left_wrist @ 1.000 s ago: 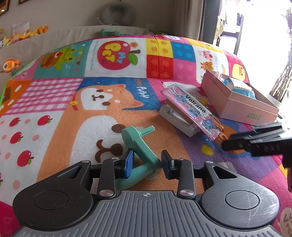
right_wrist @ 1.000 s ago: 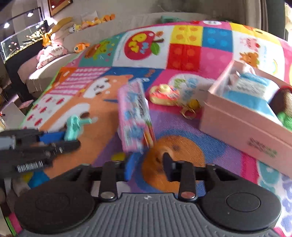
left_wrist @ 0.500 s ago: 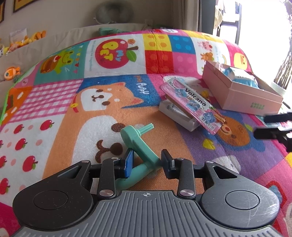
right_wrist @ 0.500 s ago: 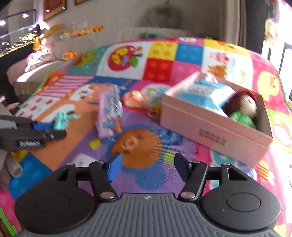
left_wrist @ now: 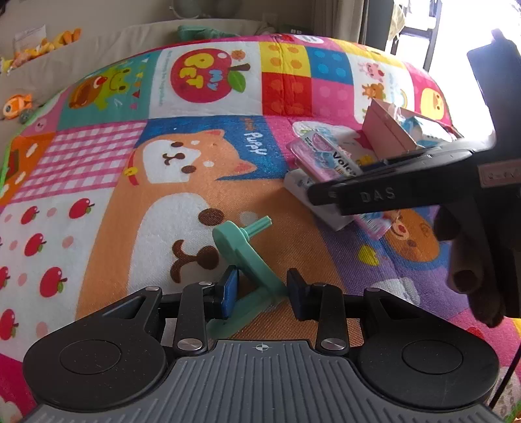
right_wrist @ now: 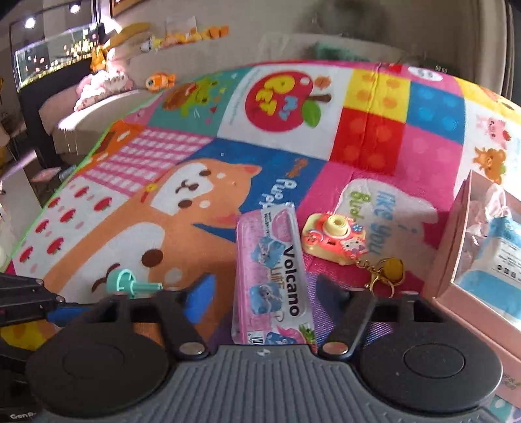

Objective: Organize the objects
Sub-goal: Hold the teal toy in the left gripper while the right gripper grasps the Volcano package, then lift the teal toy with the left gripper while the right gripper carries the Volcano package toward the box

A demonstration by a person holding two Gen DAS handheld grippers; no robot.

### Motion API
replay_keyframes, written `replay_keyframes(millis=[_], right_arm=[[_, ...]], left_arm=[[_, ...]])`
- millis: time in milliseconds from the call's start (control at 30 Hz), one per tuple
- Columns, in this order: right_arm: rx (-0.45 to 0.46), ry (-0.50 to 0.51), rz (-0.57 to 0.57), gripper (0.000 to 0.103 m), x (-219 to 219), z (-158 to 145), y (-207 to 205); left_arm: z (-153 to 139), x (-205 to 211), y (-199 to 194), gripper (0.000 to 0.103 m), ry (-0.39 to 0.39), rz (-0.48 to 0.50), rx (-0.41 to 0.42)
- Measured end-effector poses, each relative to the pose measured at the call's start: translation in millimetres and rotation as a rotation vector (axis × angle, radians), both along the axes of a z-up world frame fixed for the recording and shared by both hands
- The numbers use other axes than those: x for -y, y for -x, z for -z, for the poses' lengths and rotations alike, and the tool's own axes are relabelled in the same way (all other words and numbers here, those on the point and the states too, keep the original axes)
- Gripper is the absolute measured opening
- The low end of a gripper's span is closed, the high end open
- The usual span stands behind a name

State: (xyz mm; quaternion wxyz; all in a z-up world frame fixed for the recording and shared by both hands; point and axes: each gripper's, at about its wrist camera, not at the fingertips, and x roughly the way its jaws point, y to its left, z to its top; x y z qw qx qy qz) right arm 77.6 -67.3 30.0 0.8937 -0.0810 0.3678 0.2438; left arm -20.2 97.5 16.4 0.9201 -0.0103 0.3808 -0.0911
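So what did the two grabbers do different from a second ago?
The right gripper swung away toward the pink box, then came back. Now the Volcano pack sits between its fingers, which are closing but not touching it yet. The left gripper kept its hold on the teal crank toy. The pack, box and toy camera stayed put.

Patchwork cartoon play mat | beyond it: beige sofa bearing orange plush toys | right of mat: bright window, curtain | left: lit glass cabinet
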Motion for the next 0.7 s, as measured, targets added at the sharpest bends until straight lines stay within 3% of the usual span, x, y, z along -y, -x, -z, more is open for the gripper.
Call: replay_keyframes(millis=[33, 233, 333, 467, 567, 700], right_arm=[[-0.011, 0.000, 0.001, 0.043, 2.5, -0.3, 2.1], [-0.063, -0.046, 0.023, 0.042, 55.4, -1.1, 45.8], [-0.049, 0.003, 0.049, 0.043, 80.8, -3.0, 77.3], [-0.011, 0.051, 0.072, 0.043, 98.4, -2.7, 107.4], [0.018, 0.065, 0.075, 0.054, 99.7, -1.7, 116.2], [0.041, 0.056, 0.073, 0.055, 97.6, 3.1, 117.7]], left_arm=[[0.3, -2.0, 0.5, 0.036, 0.010, 0.006, 0.005], [1.2, -10.6, -0.9, 0.035, 0.044, 0.051, 0.019], [0.9, -4.5, -9.0, 0.034, 0.005, 0.074, 0.024], [2.1, 13.4, -22.1, 0.037, -0.135, 0.096, 0.052], [2.5, 14.7, -35.8, 0.038, -0.132, 0.080, 0.050], [6.2, 10.9, -37.5, 0.039, -0.120, 0.084, 0.075]])
